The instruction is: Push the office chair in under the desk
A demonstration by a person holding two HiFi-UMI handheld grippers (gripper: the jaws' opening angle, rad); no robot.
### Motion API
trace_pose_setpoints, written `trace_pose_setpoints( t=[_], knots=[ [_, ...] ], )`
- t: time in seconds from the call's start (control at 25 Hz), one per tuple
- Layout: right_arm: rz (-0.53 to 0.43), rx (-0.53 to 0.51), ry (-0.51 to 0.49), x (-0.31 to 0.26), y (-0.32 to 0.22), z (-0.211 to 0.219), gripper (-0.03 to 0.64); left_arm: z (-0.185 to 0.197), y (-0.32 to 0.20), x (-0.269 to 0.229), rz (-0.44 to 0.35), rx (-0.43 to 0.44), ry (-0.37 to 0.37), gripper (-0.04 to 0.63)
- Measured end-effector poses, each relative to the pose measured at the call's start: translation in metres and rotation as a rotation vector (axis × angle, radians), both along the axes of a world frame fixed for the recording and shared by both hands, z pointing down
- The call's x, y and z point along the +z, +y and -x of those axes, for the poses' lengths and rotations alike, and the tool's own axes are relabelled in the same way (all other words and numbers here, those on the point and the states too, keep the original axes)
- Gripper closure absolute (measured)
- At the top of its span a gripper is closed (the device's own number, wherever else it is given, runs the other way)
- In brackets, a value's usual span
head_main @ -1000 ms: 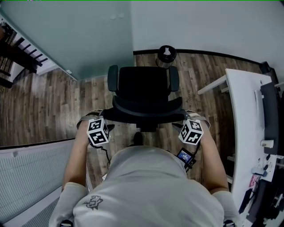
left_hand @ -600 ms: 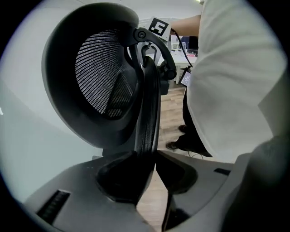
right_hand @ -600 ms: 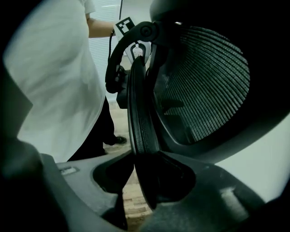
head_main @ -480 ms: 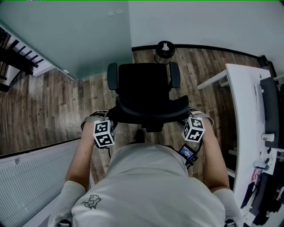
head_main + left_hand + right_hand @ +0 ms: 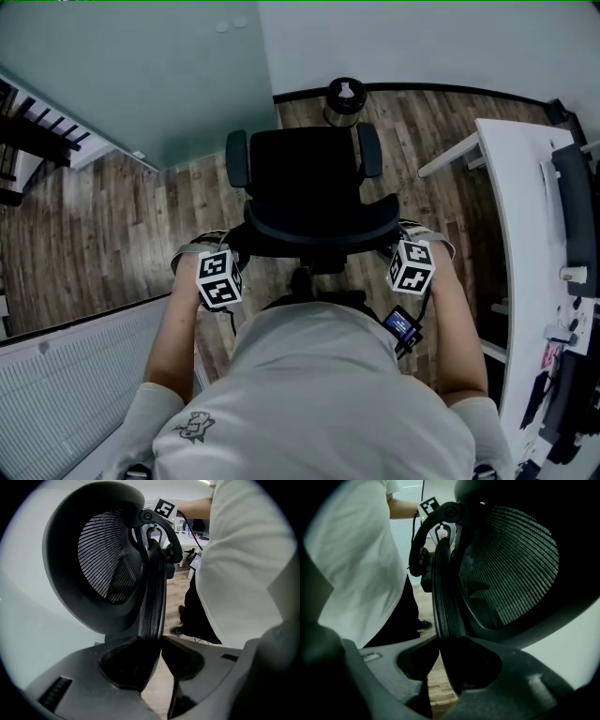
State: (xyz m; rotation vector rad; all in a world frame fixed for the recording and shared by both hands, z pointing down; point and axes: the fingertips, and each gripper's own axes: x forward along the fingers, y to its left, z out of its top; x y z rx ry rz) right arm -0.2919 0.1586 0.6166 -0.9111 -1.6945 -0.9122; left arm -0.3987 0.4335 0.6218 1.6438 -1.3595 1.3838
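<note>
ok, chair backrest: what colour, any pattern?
Black, with a fine ribbed mesh; the backrest shows it best in the left gripper view.

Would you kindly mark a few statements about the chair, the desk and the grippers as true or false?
1. The chair is already under the desk. False: it stands apart from the desk, out on the floor.
2. The left gripper and the right gripper each have the backrest rim between their jaws. True; the right gripper's jaws are closing on it.
3. The desk is on the person's left. False: it is on the right.
4. The chair has two armrests. True.
</note>
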Motion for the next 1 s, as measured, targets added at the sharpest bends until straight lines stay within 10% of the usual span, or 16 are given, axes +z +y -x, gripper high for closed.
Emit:
trace_pose_setpoints(
  t=[1.0],
  knots=[
    [0.004,0.236,0.016,-0.001,-0.099,-0.131,0.468,-0.081,-0.126,0.001,0.100,0.315,0.070,0.443]
  ],
)
